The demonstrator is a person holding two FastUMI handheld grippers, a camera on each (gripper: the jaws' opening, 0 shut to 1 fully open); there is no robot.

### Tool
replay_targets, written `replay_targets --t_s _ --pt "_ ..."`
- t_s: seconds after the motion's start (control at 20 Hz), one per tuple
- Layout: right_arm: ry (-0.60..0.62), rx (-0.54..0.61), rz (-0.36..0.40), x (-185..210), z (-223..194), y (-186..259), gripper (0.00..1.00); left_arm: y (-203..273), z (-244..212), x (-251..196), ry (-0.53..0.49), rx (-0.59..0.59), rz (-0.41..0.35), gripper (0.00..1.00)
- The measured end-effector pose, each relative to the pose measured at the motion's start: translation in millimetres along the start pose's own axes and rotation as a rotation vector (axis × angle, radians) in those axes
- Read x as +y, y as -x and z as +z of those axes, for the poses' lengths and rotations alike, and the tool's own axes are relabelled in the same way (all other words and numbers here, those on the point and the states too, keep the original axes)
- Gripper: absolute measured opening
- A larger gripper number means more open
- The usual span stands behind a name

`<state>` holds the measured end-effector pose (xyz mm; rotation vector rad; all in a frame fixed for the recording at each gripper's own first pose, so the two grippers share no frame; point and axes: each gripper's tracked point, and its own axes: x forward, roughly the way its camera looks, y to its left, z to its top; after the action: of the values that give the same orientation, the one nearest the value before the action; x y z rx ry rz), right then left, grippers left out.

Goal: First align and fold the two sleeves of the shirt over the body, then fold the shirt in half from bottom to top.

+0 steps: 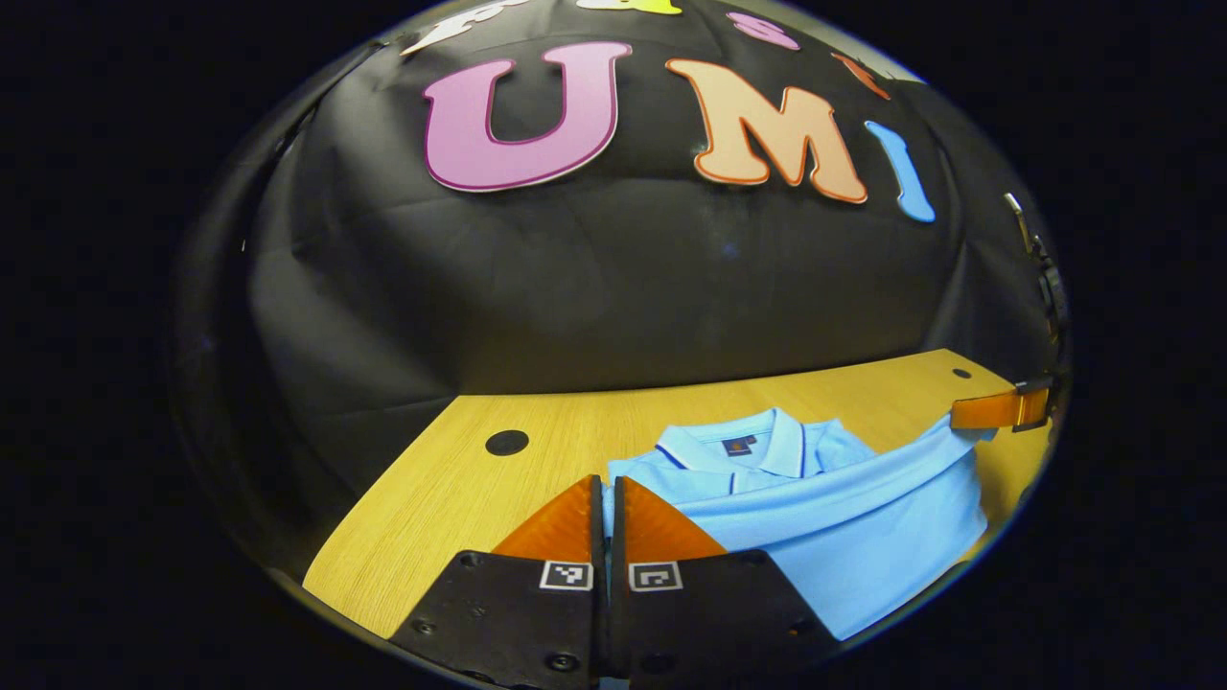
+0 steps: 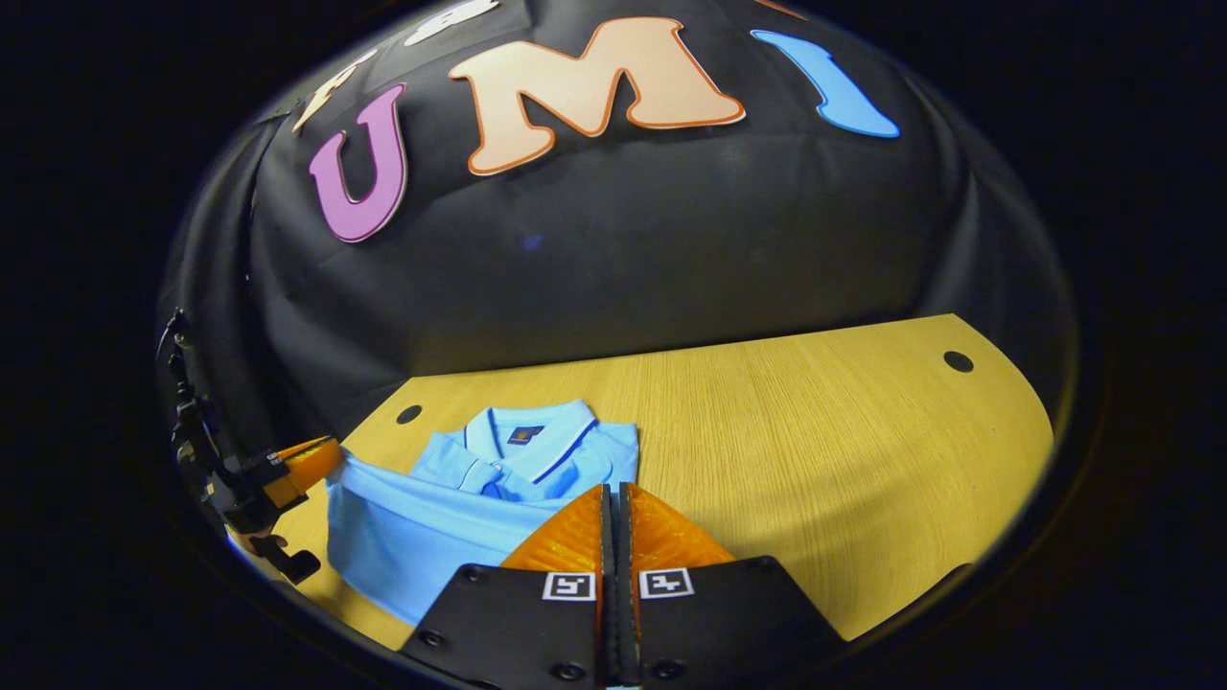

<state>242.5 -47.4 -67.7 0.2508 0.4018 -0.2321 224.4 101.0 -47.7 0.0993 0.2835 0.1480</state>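
Observation:
A light blue polo shirt (image 1: pixel 844 517) lies on the wooden table (image 1: pixel 537 460), collar (image 1: pixel 757 446) toward the wall. Its lower part is lifted and stretched as a band across the body, just below the collar. My left gripper (image 1: pixel 608 487) is shut on one corner of that band, with blue cloth showing between its fingers. At the far right of the left gripper view, my right gripper (image 1: pixel 957 417) pinches the other corner. In the right gripper view the shirt (image 2: pixel 422 537) sits left of my right gripper (image 2: pixel 613 493), which is shut on the hem. The left gripper (image 2: pixel 331 458) holds the far corner there.
The tabletop (image 2: pixel 815 450) stretches bare to the right of the shirt in the right gripper view. Small black round holes (image 1: pixel 506 442) (image 2: pixel 958 361) sit near its back corners. The black cloth wall rises straight behind the table's far edge.

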Motion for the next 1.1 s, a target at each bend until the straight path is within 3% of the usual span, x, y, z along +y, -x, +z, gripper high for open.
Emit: replay_targets --t_s 0.3,0.4,0.45,0.5,0.7,0.8,1.1 --pt "-0.042 -0.046 -0.037 -12 12 -49 0.03 -46 -1 3 -0.014 0.002 0.053 0.0" --pt "-0.064 -0.056 -0.043 -15 15 -53 0.02 -55 0 11 -0.035 -0.006 0.109 0.0" --pt "-0.057 -0.065 -0.054 -21 17 -55 0.1 -57 -1 16 -0.061 -0.004 0.137 0.02" --pt "-0.048 -0.066 -0.057 -25 15 -62 0.11 -57 -3 16 -0.075 0.007 0.144 0.05" --pt "-0.047 -0.046 -0.015 -22 13 -42 0.53 -43 -7 26 -0.035 0.025 0.168 0.92" --pt "0.006 -0.071 0.001 -20 16 -27 0.98 -27 -6 30 -0.003 0.035 0.17 0.95" --pt "0.094 -0.17 0.089 3 23 42 0.98 41 24 29 0.016 -0.045 0.131 0.95"
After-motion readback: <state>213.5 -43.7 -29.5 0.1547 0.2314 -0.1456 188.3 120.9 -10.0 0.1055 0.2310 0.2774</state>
